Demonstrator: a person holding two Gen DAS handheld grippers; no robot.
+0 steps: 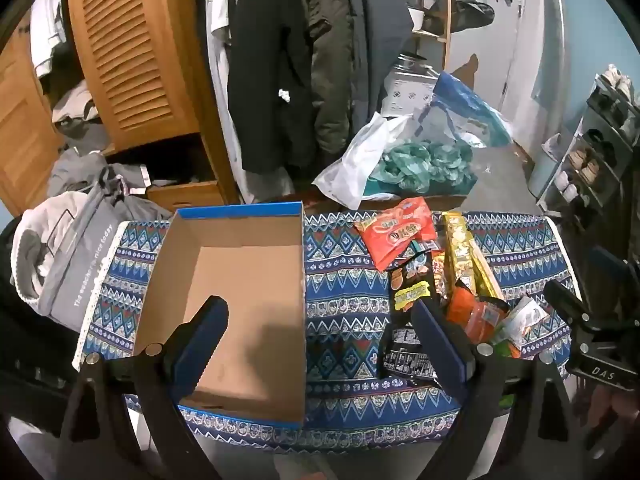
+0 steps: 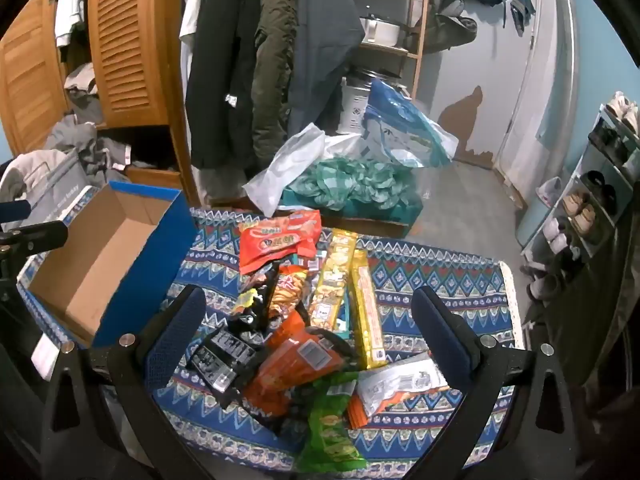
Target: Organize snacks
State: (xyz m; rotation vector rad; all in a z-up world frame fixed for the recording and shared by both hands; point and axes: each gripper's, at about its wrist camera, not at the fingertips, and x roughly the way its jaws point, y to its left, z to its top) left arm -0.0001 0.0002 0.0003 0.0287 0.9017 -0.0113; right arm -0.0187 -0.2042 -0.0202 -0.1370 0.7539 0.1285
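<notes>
An open, empty cardboard box (image 1: 240, 280) with blue outer walls sits on the left of a patterned blue cloth (image 1: 344, 304); it also shows in the right wrist view (image 2: 100, 256). A heap of snack packets lies to its right: a red packet (image 2: 280, 240), yellow packets (image 2: 336, 280), an orange packet (image 2: 296, 364), a black packet (image 2: 224, 356), a green packet (image 2: 332, 432) and a white packet (image 2: 400, 384). My left gripper (image 1: 320, 320) is open and empty above the box's right wall. My right gripper (image 2: 308, 312) is open and empty above the snack heap.
Behind the table hang coats (image 2: 256, 60), beside a wooden louvred wardrobe (image 1: 132, 52). Plastic bags and teal cloth (image 2: 352, 176) lie on the floor behind. A shoe rack (image 2: 592, 208) stands at the right. Grey clothes (image 1: 64, 248) are piled at the left.
</notes>
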